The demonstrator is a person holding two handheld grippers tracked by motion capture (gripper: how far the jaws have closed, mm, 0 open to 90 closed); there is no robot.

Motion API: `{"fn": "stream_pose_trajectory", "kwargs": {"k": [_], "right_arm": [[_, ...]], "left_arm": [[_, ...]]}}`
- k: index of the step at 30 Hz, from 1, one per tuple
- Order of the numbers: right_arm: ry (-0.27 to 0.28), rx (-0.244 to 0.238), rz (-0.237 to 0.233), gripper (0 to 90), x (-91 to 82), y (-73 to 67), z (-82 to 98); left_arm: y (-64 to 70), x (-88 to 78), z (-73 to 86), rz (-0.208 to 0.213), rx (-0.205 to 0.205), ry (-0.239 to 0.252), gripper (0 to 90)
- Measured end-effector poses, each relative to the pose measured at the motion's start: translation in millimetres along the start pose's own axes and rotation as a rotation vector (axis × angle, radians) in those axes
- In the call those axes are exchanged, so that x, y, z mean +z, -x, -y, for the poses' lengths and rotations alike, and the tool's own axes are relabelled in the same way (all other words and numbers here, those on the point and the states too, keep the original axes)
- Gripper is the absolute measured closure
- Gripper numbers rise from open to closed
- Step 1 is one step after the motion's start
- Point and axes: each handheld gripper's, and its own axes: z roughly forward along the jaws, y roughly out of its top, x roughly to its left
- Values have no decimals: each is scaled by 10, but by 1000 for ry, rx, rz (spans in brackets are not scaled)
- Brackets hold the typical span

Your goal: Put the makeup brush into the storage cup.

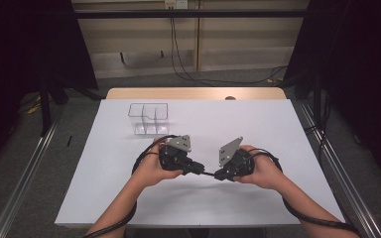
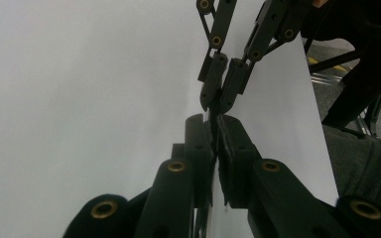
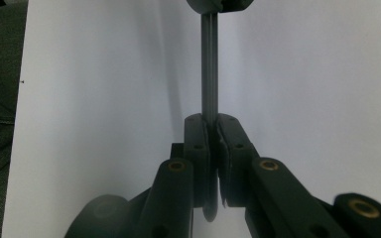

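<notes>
A thin dark grey stick (image 3: 209, 64) spans the short gap between my two grippers, just above the white table (image 1: 129, 198). My left gripper (image 1: 201, 170) points right and is shut on one end of it. My right gripper (image 1: 218, 174) points left and is shut on the other end. In the left gripper view my own jaws (image 2: 213, 121) pinch the stick, and the right gripper (image 2: 222, 101) meets them almost tip to tip. In the right gripper view my jaws (image 3: 212, 119) clamp the stick, which runs straight up to the left gripper (image 3: 218, 4).
A clear plastic organizer (image 1: 149, 119) with dividers stands on the table behind the left hand. A wooden strip (image 1: 196, 93) edges the table's far side. Metal rails (image 1: 25, 178) run along the floor on both sides, and cables (image 1: 188, 74) lie on the floor beyond the table.
</notes>
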Motion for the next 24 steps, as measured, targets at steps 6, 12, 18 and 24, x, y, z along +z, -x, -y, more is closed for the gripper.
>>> {"fn": "stream_pose_trajectory", "kwargs": {"k": [6,12,18,24], "right_arm": [[4,8,6,846,-18,-4,0],[10,13,15,847,-25,-12,7],[14,15,21,847,-49,-4,30],[20,26,26,847,-61,1,61]], "left_arm": [[5,-13,-5,-6,11,7,838],[1,-17,6,-15,9,32,825],[-20,-42,31,-13,-3,61,750],[-31,-50,45,-7,-12,107,641]]}}
